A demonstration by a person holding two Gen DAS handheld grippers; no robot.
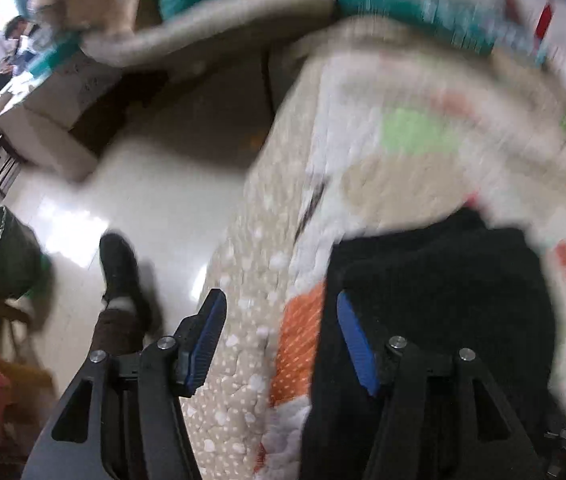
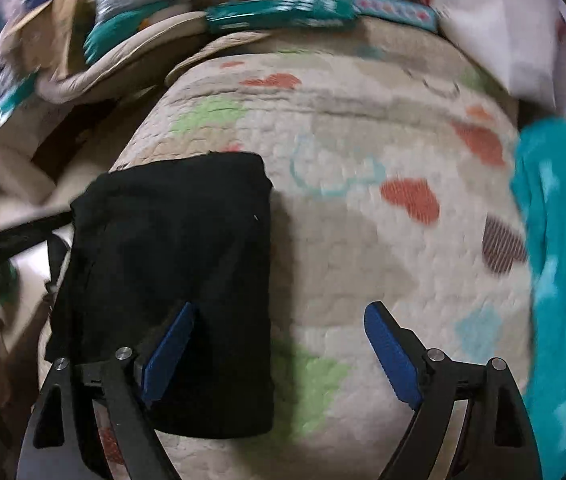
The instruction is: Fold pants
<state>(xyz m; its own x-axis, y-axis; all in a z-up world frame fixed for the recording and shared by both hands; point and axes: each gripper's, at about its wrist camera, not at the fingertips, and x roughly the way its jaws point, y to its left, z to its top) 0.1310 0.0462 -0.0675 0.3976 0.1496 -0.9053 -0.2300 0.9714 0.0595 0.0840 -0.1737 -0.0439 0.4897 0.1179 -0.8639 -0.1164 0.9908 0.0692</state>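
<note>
The black pants lie folded compactly at lower left on the quilted bed, both hand-held grippers spread empty; probably only tidying remains.

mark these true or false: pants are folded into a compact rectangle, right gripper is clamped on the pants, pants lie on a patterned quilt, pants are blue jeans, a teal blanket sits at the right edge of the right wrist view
1. The black pants are folded into a compact rectangle. True.
2. The right gripper is clamped on the pants. False: its jaws stand wide apart, nothing pinched between them.
3. The pants lie on a patterned quilt. True.
4. The pants are blue jeans. False: they are plain black fabric.
5. A teal blanket sits at the right edge of the right wrist view. True.
</note>
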